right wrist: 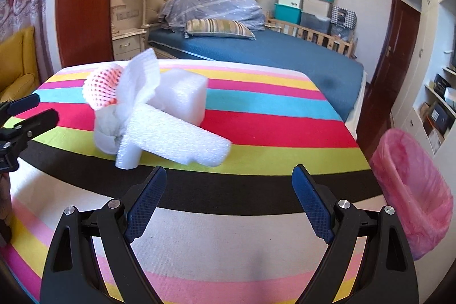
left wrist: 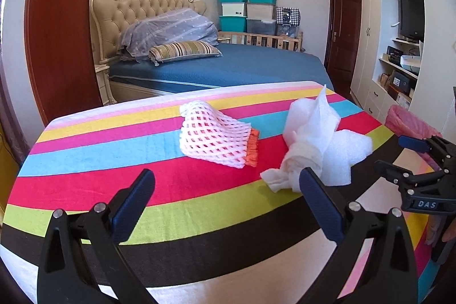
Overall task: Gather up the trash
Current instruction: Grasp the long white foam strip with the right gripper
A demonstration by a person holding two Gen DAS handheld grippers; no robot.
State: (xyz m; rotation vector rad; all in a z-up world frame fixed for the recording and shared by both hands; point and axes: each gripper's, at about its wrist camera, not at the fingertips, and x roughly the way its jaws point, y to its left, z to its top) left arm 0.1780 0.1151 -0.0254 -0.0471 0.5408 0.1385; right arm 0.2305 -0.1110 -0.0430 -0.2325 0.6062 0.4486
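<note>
A white foam fruit net with an orange net inside (left wrist: 216, 138) lies on the striped tablecloth (left wrist: 85, 158). Right of it lies a heap of crumpled white tissue and white foam sheets (left wrist: 316, 144). My left gripper (left wrist: 225, 187) is open and empty, just short of both. In the right wrist view the foam and tissue heap (right wrist: 159, 118) hides most of the net (right wrist: 102, 89). My right gripper (right wrist: 229, 178) is open and empty, near the heap's foam end. The right gripper also shows at the right in the left wrist view (left wrist: 399, 153), and the left gripper at the left edge in the right wrist view (right wrist: 42, 107).
A bin lined with a pink bag (right wrist: 413, 190) stands by the table's right edge; it also shows in the left wrist view (left wrist: 407, 121). Beyond the table is a bed (left wrist: 228, 64), storage boxes (left wrist: 248, 10) and a shelf wall (left wrist: 399, 61). A yellow chair (right wrist: 17, 61) is left.
</note>
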